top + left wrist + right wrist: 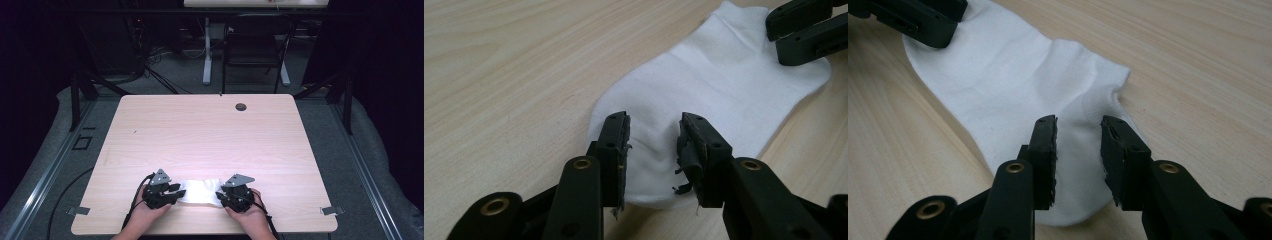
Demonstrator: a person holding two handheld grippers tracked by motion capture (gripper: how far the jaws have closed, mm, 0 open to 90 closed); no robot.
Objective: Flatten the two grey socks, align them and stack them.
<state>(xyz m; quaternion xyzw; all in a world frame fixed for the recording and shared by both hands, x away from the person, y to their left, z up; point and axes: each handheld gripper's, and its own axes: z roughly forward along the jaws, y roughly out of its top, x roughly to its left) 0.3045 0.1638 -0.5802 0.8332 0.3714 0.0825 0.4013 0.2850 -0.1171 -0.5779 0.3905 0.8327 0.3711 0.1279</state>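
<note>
Your left gripper (654,150) and right gripper (1078,150), both half open, gripping nothing, straddle opposite ends of the white sock (200,191), its long axis running between them

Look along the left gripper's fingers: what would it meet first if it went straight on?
Most likely the sock itself: the left gripper stands open over its near end. Beyond that, at the sock's far end, is the right gripper. Depth is hard to judge.

White sock (201,192) on wooden table (200,135)
</note>
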